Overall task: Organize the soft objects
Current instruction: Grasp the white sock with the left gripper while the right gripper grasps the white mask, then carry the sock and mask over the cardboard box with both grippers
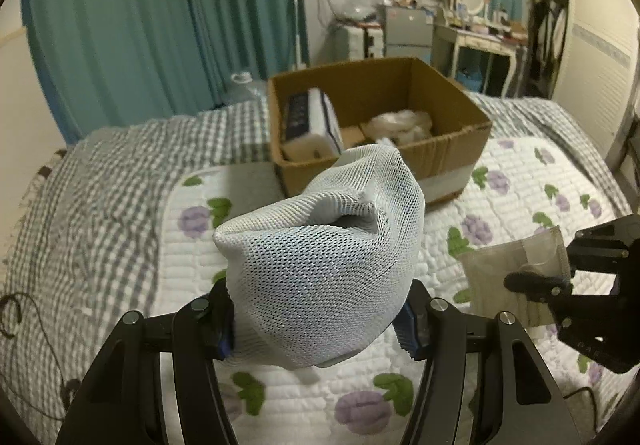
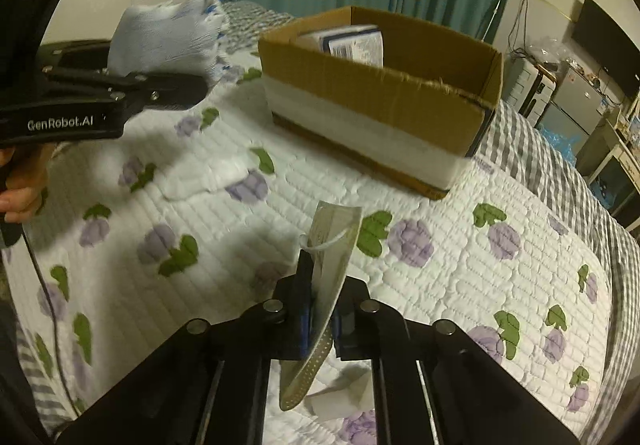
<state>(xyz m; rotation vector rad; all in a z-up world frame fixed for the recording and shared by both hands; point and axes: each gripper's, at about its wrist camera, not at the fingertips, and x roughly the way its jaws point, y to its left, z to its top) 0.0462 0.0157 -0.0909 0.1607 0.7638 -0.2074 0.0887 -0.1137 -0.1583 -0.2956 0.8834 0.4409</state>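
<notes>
The left gripper pinches a bundle of white mesh cloth between its blue-padded fingers; the cloth bulges up above the fingers and is held clear of the bed. In the right wrist view the same bundle shows at the upper left, above the left gripper's black frame, with a person's hand gripping the handle below it.

The right gripper is pressed together on a thin, flat packet with a dotted edge and a white loop of string at its top. The packet stands nearly upright between the jaws, its lower end hanging down past them. From the left wrist view this packet appears at the right, with the right gripper's black fingers clamped on its right-hand edge.

Both grippers hang over a white quilt printed with purple flowers and green leaves, which lies on a grey checked bedspread. An open cardboard box sits on the bed beyond the grippers. Inside it are a white and dark blue package leaning at the left and some crumpled white material at the right. A small folded white cloth lies on the quilt between the left gripper and the box. Teal curtains hang behind the bed.
</notes>
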